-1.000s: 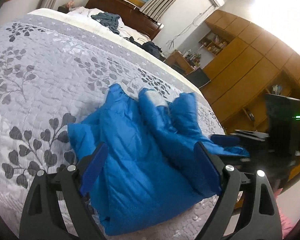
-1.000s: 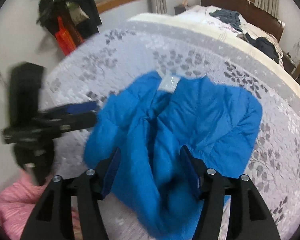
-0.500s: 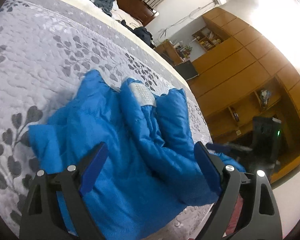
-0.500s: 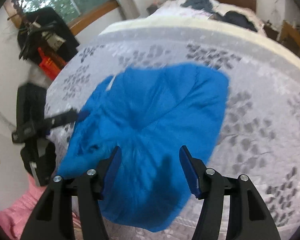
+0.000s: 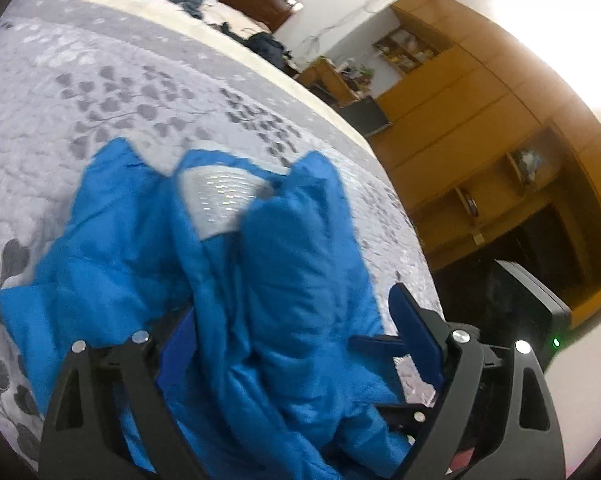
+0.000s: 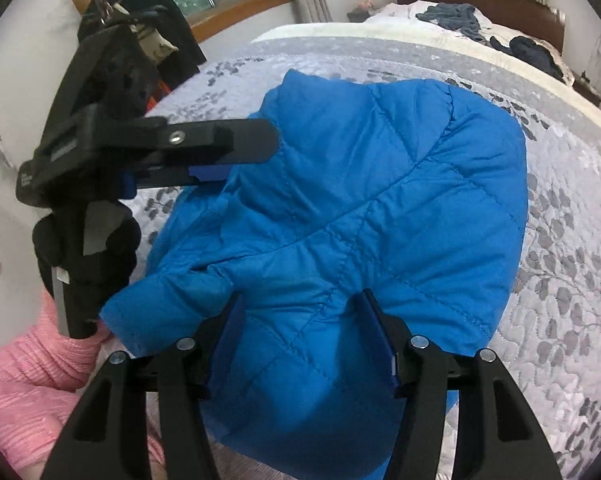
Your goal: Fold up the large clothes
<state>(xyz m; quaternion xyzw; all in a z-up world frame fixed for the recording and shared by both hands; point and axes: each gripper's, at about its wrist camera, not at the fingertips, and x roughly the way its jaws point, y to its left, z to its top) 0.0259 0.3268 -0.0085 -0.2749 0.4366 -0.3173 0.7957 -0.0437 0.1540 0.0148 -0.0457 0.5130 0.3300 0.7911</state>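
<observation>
A blue quilted jacket (image 5: pixel 300 272) lies bunched on the grey leaf-patterned bed quilt (image 5: pixel 100 80), its grey collar label (image 5: pixel 220 200) facing up. My left gripper (image 5: pixel 292 336) is open, its fingers straddling a raised fold of the jacket. In the right wrist view the jacket (image 6: pixel 380 208) shows a smooth quilted panel spread over the quilt (image 6: pixel 560 240). My right gripper (image 6: pixel 302 340) is open with the jacket's near edge between its fingers. The left gripper (image 6: pixel 220 152) reaches in from the left at the jacket's far edge. One right gripper finger (image 5: pixel 374 342) shows beside the left gripper.
Dark clothes (image 6: pixel 456 16) lie near the wooden headboard. A rack of dark garments (image 6: pixel 140 40) stands left of the bed under the window. Wooden wardrobes (image 5: pixel 480 100) line the right wall. A gloved hand (image 6: pixel 88 248) and pink sleeve (image 6: pixel 20 400) are at the bed's near edge.
Both grippers have moved in closer over the jacket. A panel of the jacket has been turned over, so the right view now shows smooth outer fabric instead of the open lining.
</observation>
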